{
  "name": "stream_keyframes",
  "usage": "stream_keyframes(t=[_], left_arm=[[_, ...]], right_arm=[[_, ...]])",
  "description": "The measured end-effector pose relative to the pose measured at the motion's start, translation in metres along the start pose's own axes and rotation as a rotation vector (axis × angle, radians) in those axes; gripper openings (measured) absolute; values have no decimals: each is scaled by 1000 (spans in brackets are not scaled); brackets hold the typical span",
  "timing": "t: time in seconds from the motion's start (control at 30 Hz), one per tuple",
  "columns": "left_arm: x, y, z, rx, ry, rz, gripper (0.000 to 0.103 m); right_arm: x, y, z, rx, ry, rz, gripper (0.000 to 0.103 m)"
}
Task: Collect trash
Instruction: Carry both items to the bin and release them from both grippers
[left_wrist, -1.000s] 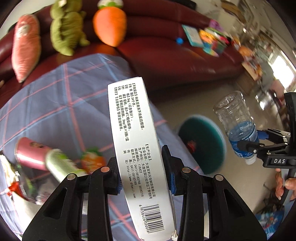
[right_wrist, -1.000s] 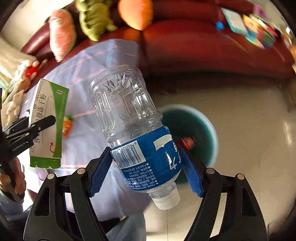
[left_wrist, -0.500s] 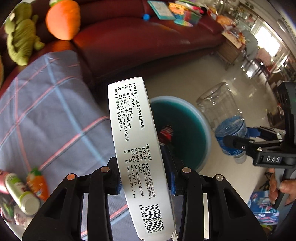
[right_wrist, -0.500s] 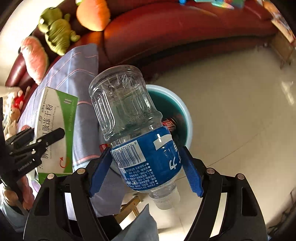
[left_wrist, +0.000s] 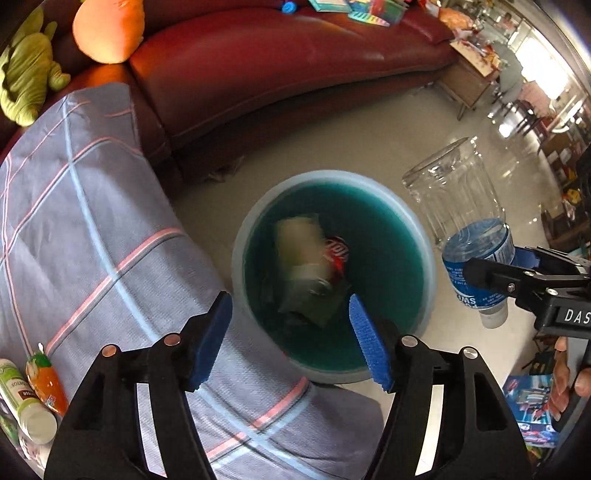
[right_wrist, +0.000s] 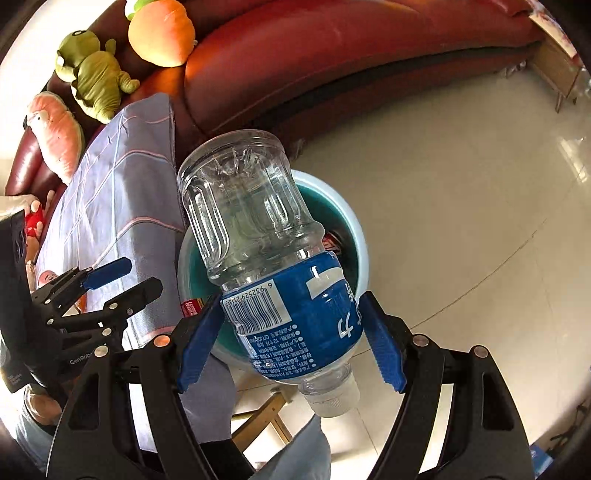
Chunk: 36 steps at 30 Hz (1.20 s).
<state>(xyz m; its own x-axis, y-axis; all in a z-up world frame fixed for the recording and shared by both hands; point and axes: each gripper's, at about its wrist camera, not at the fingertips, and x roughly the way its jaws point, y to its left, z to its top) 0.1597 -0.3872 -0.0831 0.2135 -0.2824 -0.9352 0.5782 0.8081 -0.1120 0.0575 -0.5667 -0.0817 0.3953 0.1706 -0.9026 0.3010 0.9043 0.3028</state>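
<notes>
My left gripper (left_wrist: 291, 332) is open and empty above the near rim of a teal bin (left_wrist: 417, 236) on the floor. A white-and-green box (left_wrist: 306, 266) lies blurred inside the bin beside a red can (left_wrist: 338, 251). My right gripper (right_wrist: 291, 339) is shut on a clear plastic bottle (right_wrist: 258, 240) with a blue label, cap end toward me, held over the bin (right_wrist: 360, 243). The bottle also shows in the left wrist view (left_wrist: 465, 218), just right of the bin. The left gripper also shows in the right wrist view (right_wrist: 122, 277).
A table with a blue plaid cloth (left_wrist: 92, 221) stands left of the bin, with a small white bottle (left_wrist: 26, 402) and an orange packet (left_wrist: 46, 380) at its near left. A dark red sofa (left_wrist: 277, 66) with plush toys (right_wrist: 96, 77) runs behind. Pale tiled floor (right_wrist: 461, 203) lies to the right.
My left gripper has opened and let go of the white-and-green box, which now lies in the bin. Both grippers have moved closer over the bin. The right one still holds the bottle.
</notes>
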Motion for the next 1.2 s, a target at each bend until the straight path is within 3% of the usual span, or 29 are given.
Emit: stream_keyframes(t=[0.13,0.3,0.4,0.63,1.2], left_arm=[[-6,8,-5,-20,-6,0,70],[-23,20,-13,-41,-53,-3,86],[-35,30,-20,-62,-79,-9,90],[-49,51,-30,-116,-102,-24,91],[-72,69,-50,-139,-141,-28,92]], right_arm=[[4,0,1,-4,10,10,71],[7,2,1,-28,32,19,71],[13,11,2,-64,58,21,71],[34,34,1,-125,155,24,72],[3,38,-4,-65,108,-54,83]])
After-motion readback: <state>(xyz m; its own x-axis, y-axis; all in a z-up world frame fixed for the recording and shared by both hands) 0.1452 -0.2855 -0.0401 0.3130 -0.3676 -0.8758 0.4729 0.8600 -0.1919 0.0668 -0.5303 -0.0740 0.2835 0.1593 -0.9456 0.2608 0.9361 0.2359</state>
